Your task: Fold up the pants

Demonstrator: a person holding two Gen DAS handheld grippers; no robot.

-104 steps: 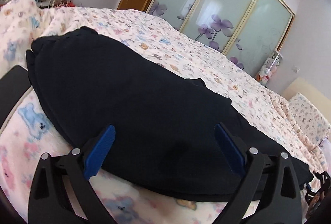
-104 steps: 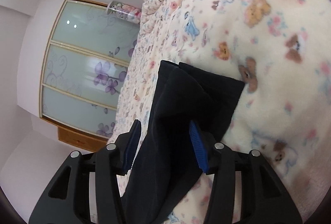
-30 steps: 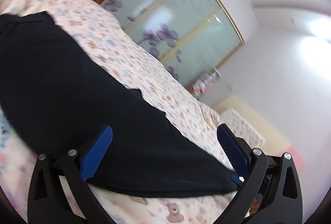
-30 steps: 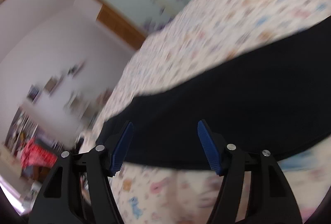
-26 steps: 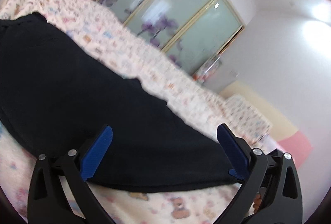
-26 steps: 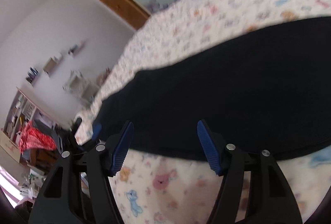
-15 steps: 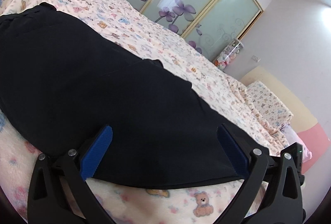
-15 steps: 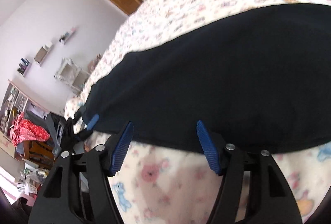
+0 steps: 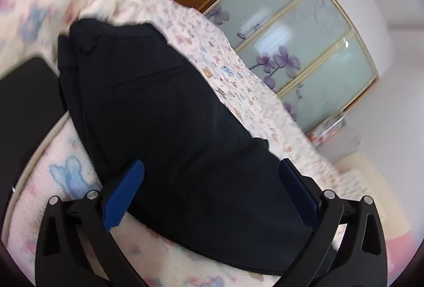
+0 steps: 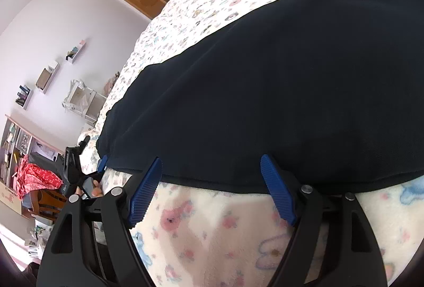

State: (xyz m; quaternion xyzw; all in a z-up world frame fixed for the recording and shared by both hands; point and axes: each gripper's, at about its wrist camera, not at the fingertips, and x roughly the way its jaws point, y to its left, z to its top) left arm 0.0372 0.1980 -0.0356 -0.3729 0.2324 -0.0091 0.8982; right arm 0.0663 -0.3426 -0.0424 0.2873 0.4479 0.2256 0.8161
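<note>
Left wrist view: pants (image 9: 169, 112), dark navy, lie flat along the bedspread (image 9: 225, 67), waist end up-left, legs running down-right.
Right wrist view: same pants (image 10: 278, 91) fill the upper frame; near long edge runs just past my fingertips, over the bedspread (image 10: 212, 234).
Left gripper (image 9: 212, 194): jaws wide apart, nothing held. Pads straddle the near edge of the fabric approx. mid-length; whether they touch the cloth I can't tell.
Right gripper (image 10: 212, 181): jaws apart, empty. Tips sit at the near edge, fabric just beyond.
Other gripper: my left unit is visible in the right wrist view, at the far left end of the pants.
Step in hand (est.): set both grippers on the near edge for the next fold.
Method: 1) lower both sets of tips to the edge. 2) take all layers per pinch, not the top one only. 3) close both together. 4) lift level and carry across evenly so the edges line up.
Risk: fleece bedspread may get pinched w/ the pants; check before lifting.
Handling (est.): soft fabric, will sag btwn the two grips.
</note>
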